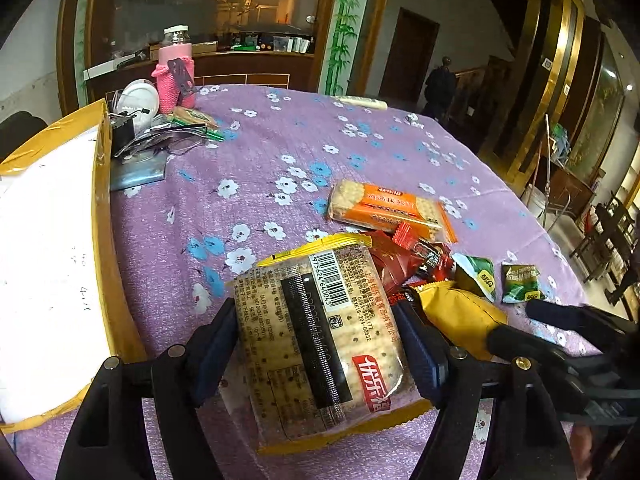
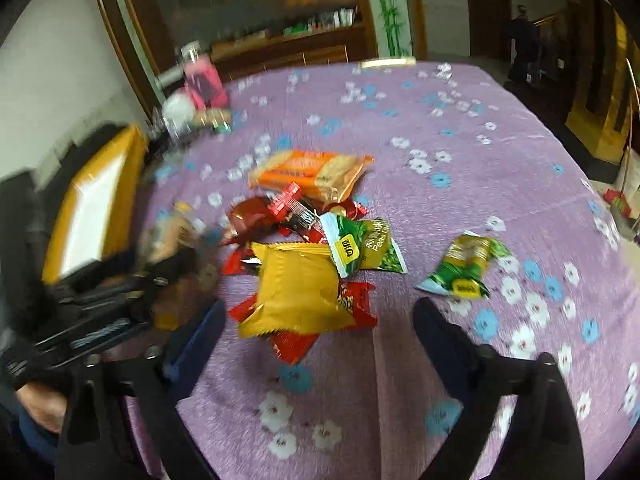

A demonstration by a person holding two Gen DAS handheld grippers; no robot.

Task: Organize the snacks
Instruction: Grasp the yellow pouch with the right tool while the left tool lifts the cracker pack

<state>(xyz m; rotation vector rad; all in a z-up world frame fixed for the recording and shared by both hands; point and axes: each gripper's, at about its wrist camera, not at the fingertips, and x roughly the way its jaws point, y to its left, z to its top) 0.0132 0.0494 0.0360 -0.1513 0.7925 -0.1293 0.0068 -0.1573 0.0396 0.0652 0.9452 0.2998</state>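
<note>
- Purple flowered cloth covers the counter (image 2: 460, 200).
- Left tongs (image 1: 320, 344) grip a clear cracker pack (image 1: 316, 332) lifted just above the cloth, near the counter's near edge.
- Right tongs (image 2: 320, 332) stand open and empty over the cloth.
- Beyond them lies a heap: yellow bag (image 2: 296, 288), red wrappers (image 2: 256, 216), green pea packets (image 2: 464, 268), orange cracker pack (image 2: 312, 172).
- Yellow-rimmed box (image 1: 102, 184) sits at the left edge.

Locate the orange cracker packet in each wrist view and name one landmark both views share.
Left wrist view: orange cracker packet lies right of centre on the purple floral tablecloth, just beyond the red wrappers.
Right wrist view: it lies centre, slightly left, farthest of the snack pile.
Shared landmark: the pink knitted jar at the table's far left.
</note>
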